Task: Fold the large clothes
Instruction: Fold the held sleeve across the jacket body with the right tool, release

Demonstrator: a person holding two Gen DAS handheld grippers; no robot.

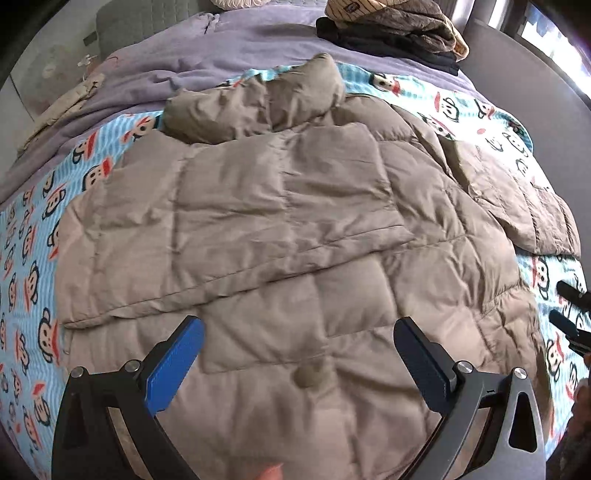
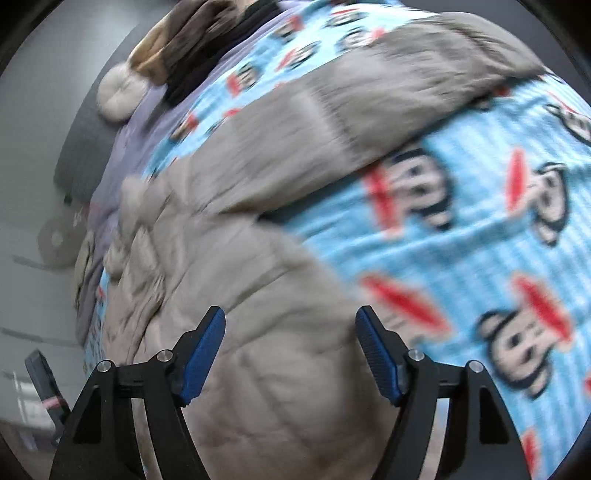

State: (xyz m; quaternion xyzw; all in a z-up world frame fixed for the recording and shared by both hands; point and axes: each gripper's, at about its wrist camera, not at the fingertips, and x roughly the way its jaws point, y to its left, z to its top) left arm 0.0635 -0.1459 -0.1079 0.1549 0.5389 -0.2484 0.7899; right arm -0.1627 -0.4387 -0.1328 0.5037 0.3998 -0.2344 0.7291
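Observation:
A large taupe quilted down coat [image 1: 295, 229] lies spread on the bed, one sleeve folded across its body, the other sleeve [image 1: 517, 199] lying out to the right. My left gripper [image 1: 299, 325] is open and empty, hovering over the coat's lower part. The right gripper's black fingertips [image 1: 569, 291] show at the right edge of the left wrist view. In the blurred right wrist view my right gripper [image 2: 290, 314] is open and empty over the coat's [image 2: 258, 258] right side, with the spread sleeve [image 2: 406, 85] ahead of it.
The coat rests on a light blue cartoon-monkey blanket [image 1: 33, 266] over a lavender duvet [image 1: 229, 48]. A pile of dark and brown clothes [image 1: 391, 26] sits at the far end of the bed. A round cushion [image 2: 118, 94] lies near the headboard.

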